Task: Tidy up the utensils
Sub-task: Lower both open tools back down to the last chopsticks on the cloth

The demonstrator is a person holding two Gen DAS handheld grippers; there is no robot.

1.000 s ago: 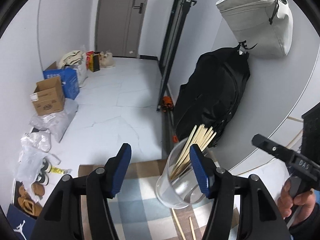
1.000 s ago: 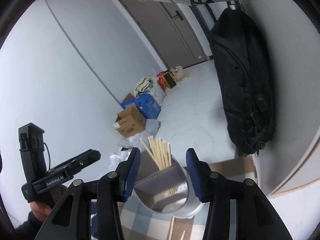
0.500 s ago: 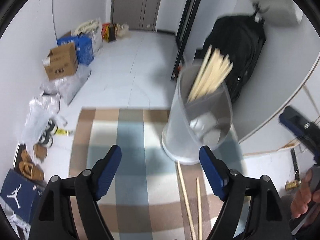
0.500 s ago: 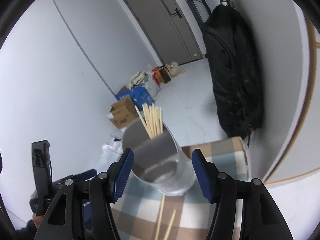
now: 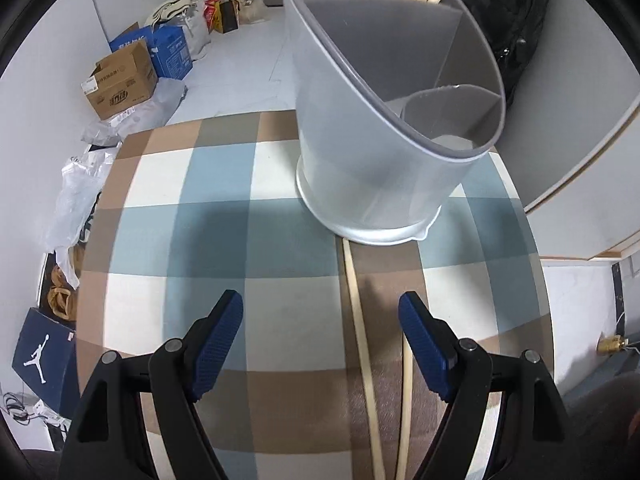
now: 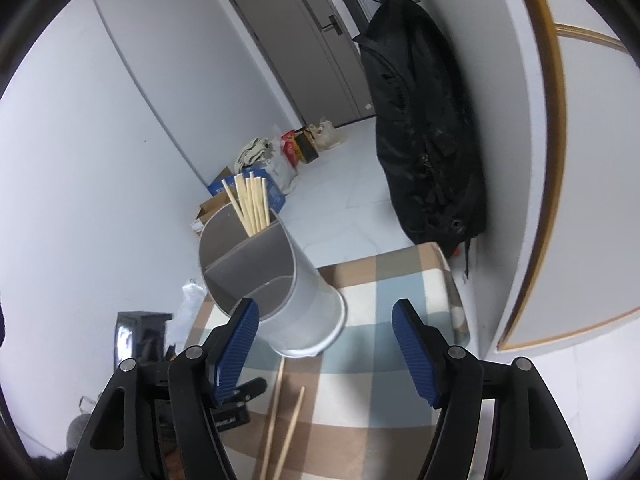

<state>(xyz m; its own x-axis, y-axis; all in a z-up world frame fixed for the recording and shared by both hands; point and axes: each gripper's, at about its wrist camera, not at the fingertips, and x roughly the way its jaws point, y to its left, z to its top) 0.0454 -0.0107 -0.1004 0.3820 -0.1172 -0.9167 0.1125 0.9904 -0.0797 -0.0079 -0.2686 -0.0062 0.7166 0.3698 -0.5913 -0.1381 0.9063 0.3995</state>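
- Two loose chopsticks lie on the checked bench, long axes running near-to-far, stopping just short of the holder.
- The left gripper, jaws spread and empty, straddles them and looks nearer.
- The right gripper, jaws opening, holds nothing.

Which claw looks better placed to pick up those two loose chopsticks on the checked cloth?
Probably the left claw: it points down over the loose chopsticks, one between its open pads. The right claw, opening, faces the holder.
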